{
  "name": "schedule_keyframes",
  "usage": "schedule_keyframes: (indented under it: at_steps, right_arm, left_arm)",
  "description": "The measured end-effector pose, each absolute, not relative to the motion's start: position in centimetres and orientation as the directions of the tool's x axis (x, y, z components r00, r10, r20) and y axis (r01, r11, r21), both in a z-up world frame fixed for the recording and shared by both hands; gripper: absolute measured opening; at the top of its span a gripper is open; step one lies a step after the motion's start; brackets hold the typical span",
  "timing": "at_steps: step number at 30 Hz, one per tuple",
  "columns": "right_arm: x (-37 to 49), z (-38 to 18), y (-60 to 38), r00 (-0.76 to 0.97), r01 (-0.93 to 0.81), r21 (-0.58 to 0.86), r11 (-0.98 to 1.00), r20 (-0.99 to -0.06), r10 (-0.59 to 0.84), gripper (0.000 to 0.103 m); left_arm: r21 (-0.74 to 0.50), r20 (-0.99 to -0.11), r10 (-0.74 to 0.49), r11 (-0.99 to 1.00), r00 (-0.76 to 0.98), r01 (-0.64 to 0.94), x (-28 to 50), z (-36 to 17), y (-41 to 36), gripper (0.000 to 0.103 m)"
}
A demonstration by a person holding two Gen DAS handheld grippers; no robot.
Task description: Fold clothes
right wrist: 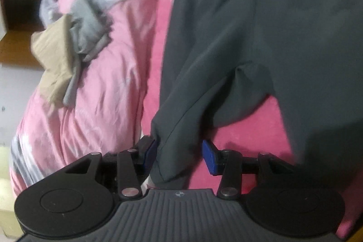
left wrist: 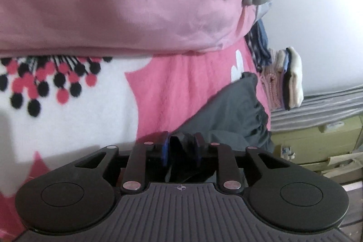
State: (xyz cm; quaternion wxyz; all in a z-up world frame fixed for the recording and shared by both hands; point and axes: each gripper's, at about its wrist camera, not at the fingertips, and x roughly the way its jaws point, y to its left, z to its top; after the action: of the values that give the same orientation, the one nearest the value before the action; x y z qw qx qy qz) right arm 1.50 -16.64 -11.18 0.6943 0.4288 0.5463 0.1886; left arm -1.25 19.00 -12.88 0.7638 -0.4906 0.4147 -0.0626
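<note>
A dark grey garment (right wrist: 261,26) lies spread over the bright pink bedspread (right wrist: 163,22); in the left wrist view its bunched end (left wrist: 231,110) sits just past my fingers. My left gripper (left wrist: 182,147) has its blue pads close together, and a dark fold of the garment fills the gap between them. My right gripper (right wrist: 179,153) stands wider. A hem corner of the garment hangs between its pads, against the left pad (right wrist: 150,152), while pink bedspread shows before the right pad (right wrist: 209,157).
A rumpled pale pink duvet (left wrist: 113,3) lies behind the work area, with grey and tan clothes (right wrist: 74,31) heaped on it. A stack of folded clothes (left wrist: 285,78) sits at the bed's edge, beside a striped surface (left wrist: 317,108) and a white wall.
</note>
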Motion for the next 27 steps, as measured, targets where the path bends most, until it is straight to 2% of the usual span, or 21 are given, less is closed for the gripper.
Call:
schedule_keyframes:
  at_steps: [7, 9, 12, 19, 21, 27]
  right_arm:
    - [2.7, -14.2, -14.9, 0.279, 0.282, 0.807, 0.519, -0.586, 0.760, 0.045]
    - [2.3, -14.2, -14.4, 0.262, 0.273, 0.809, 0.520, -0.583, 0.769, 0.024]
    - [1.8, -13.4, -14.9, 0.278, 0.264, 0.815, 0.517, -0.577, 0.768, 0.012]
    - [0.7, -11.6, -17.4, 0.326, 0.274, 0.823, 0.498, -0.566, 0.757, 0.008]
    - [0.3, -10.7, -18.0, 0.331, 0.247, 0.815, 0.524, -0.579, 0.745, 0.004]
    - [-0.1, -8.8, -19.0, 0.303, 0.164, 0.789, 0.593, -0.612, 0.730, 0.006]
  left_arm:
    - [-0.771, -0.579, -0.464, 0.580, 0.670, -0.264, -2.1, -11.4, 19.3, 0.028]
    - [-0.758, -0.577, -0.453, 0.606, 0.679, -0.240, -2.5, -11.0, 19.2, 0.028]
    - [-0.722, -0.588, -0.438, 0.663, 0.680, -0.198, -3.0, -10.3, 18.6, 0.031]
    - [-0.610, -0.634, -0.406, 0.786, 0.658, -0.103, -4.0, -9.2, 16.5, 0.032]
    - [-0.582, -0.650, -0.396, 0.808, 0.649, -0.090, -4.3, -9.1, 16.1, 0.032]
    - [-0.563, -0.662, -0.386, 0.822, 0.642, -0.087, -4.9, -8.9, 15.9, 0.032]
